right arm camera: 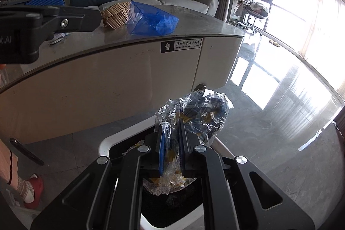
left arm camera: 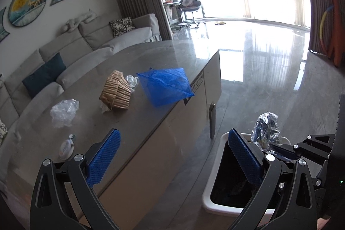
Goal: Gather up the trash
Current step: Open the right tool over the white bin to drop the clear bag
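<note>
1. Clamped in the right tool point(right arm camera: 172, 156), pads pinched narrow on it, a crumpled clear wrapper point(right arm camera: 194, 115) stands upright directly above the white trash bin point(right arm camera: 103, 143), so a release should drop it in.
2. Left tool point(left arm camera: 172, 156) gapes wide and empty, hovering over the tabletop point(left arm camera: 163, 53) edge, nearer the remaining litter.
3. Left on the tabletop: clear plastic wad point(left arm camera: 64, 109), brown paper bag point(left arm camera: 116, 89), blue mesh cover point(left arm camera: 166, 85), small white item point(left arm camera: 66, 148). Nothing blocks the bin's mouth.
</note>
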`<action>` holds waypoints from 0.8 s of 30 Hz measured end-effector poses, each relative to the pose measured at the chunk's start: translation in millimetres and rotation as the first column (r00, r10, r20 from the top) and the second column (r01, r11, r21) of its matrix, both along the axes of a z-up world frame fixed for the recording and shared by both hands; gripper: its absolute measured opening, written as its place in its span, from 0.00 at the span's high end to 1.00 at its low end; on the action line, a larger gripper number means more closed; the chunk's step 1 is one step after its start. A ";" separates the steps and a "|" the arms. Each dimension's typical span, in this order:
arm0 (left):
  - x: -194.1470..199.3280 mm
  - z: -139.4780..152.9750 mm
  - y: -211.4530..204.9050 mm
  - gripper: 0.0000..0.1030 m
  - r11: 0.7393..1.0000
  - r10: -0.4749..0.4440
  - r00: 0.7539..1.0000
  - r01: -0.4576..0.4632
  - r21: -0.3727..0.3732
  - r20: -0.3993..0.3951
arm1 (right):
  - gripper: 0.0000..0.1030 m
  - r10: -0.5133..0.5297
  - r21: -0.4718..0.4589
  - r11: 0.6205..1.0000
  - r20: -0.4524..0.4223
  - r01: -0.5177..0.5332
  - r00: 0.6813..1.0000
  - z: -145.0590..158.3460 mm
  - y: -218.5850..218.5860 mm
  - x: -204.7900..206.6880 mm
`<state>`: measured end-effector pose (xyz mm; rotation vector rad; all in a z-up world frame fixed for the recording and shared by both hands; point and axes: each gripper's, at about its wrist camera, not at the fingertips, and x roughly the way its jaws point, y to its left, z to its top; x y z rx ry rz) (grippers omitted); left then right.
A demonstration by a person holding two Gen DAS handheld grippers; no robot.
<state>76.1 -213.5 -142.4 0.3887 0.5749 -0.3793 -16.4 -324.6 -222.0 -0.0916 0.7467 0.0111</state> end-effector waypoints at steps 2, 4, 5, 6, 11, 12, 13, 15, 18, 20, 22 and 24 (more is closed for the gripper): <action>2.3 -2.1 -1.5 0.03 1.000 -0.003 1.000 0.003 0.000 -0.009 | 0.89 0.006 0.000 1.000 -0.012 -0.006 1.000 -5.5 -0.5 2.6; 4.3 -6.0 -4.8 0.03 1.000 -0.007 1.000 0.007 0.000 -0.022 | 0.89 0.010 0.000 1.000 -0.029 -0.010 1.000 -12.5 -1.4 5.3; 6.1 -8.0 -6.4 0.03 1.000 -0.010 1.000 0.010 -0.001 -0.030 | 0.89 0.009 -0.002 1.000 -0.037 -0.009 0.999 -16.1 -2.1 6.2; 6.7 -10.3 -8.8 0.03 1.000 -0.012 0.999 0.012 -0.001 -0.036 | 0.89 0.008 0.001 1.000 -0.045 -0.008 0.999 -18.9 -3.5 7.3; 12.0 -21.9 -18.6 0.03 1.000 -0.025 0.998 0.025 0.004 -0.061 | 0.88 0.015 0.011 1.000 -0.065 -0.014 0.998 -27.1 -7.8 12.4; 13.3 -24.6 -20.5 0.03 1.000 -0.028 0.997 0.028 0.006 -0.066 | 0.88 0.016 0.013 1.000 -0.072 -0.015 0.997 -28.1 -8.9 12.5; 14.4 -27.1 -22.3 0.03 1.000 -0.028 0.997 0.029 0.008 -0.068 | 0.88 0.016 0.012 1.000 -0.077 -0.016 0.997 -29.8 -9.7 13.2; 17.7 -32.7 -25.4 0.03 0.999 -0.029 0.997 0.030 0.014 -0.078 | 0.88 0.021 0.012 1.000 -0.085 -0.020 0.996 -32.2 -10.1 16.5; 21.4 -38.3 -28.0 0.03 0.999 -0.027 0.995 0.029 0.014 -0.092 | 0.88 0.022 0.010 1.000 -0.097 -0.021 0.995 -34.5 -9.9 20.7; 22.5 -40.3 -28.9 0.03 1.000 -0.024 0.995 0.026 0.015 -0.097 | 0.88 0.021 0.015 1.000 -0.102 -0.019 0.995 -35.3 -11.4 21.7; 22.4 -41.4 -29.2 0.03 0.999 -0.026 0.995 0.028 0.016 -0.097 | 0.88 0.020 0.015 1.000 -0.106 -0.019 0.994 -35.8 -11.7 23.6; 22.1 -42.1 -29.9 0.03 0.999 -0.025 0.995 0.027 0.022 -0.094 | 0.88 0.019 0.017 1.000 -0.106 -0.017 0.994 -36.1 -12.0 24.5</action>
